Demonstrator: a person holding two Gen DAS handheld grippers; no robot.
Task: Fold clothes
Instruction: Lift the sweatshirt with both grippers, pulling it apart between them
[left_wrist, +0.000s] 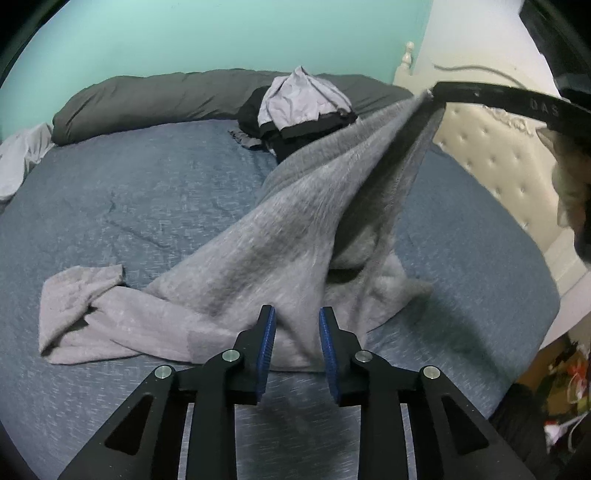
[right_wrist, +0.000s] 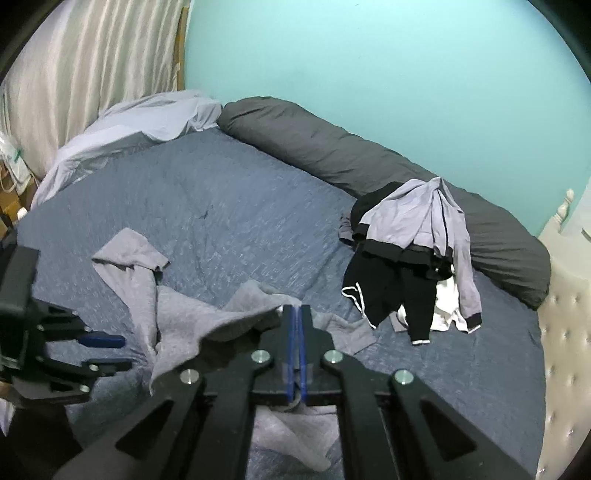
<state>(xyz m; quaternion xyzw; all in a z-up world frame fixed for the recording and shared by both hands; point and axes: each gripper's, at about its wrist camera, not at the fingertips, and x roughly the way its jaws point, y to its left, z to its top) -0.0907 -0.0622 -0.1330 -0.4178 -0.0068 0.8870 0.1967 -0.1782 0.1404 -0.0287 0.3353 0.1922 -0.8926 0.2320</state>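
Right tool (right_wrist: 296, 314) clamped on grey garment (right_wrist: 192, 314)

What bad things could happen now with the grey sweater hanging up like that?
1. The right gripper is shut on just an edge of the grey sweater, so the cloth might slip out and flop back onto the blue bedspread.
2. The left gripper is open with nothing between its fingers, so the sweater hangs from one spot and could twist or bunch.
3. The pile of clothes lies close by; a swinging sweater might drag it.
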